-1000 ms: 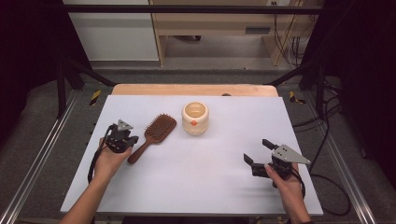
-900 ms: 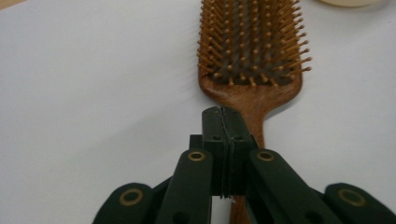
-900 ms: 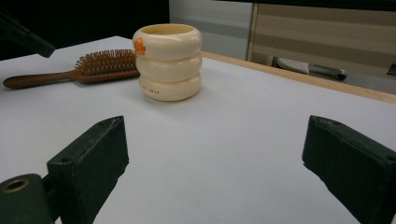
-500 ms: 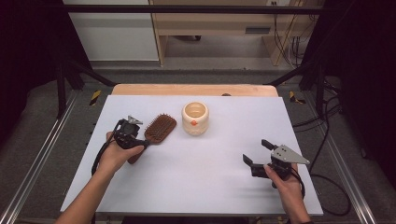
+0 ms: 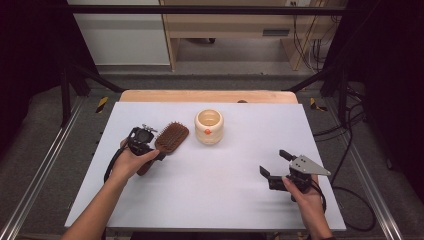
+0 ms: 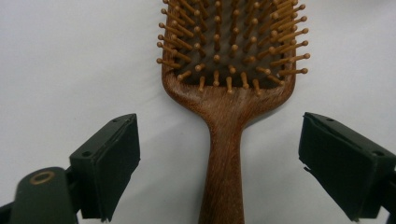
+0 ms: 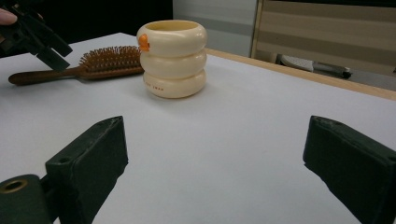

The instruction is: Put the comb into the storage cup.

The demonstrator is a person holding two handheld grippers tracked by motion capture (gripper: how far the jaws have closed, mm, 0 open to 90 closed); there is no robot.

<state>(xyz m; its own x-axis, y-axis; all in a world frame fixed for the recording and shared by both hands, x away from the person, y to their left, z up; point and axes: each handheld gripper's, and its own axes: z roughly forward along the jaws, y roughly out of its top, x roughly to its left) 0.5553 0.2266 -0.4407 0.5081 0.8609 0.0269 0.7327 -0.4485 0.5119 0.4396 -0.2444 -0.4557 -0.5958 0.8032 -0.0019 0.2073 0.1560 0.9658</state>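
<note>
High view: cream cup (image 5: pixel 209 126) seen at table (image 5: pixel 230 200) twelve o'clock, inside unclear; hairbrush (image 5: pixel 167 142) at ten o'clock; left gripper (image 5: pixel 141 140) shifted onto handle since earlier frame
Left gripper view: jaws just opened, handle between, ungripped
Right gripper view: right gripper (image 7: pixel 215 177) jaws released, nothing held

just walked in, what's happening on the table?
A person holds a gripper in each hand at a white table. The left gripper is over the handle of a wooden hairbrush that lies bristles up; its jaws have just been opening and now stand on either side of the handle without touching it. The right gripper hovers open over bare table, holding nothing, pointed toward a cream ringed cup that stands upright beside the brush head.
</note>
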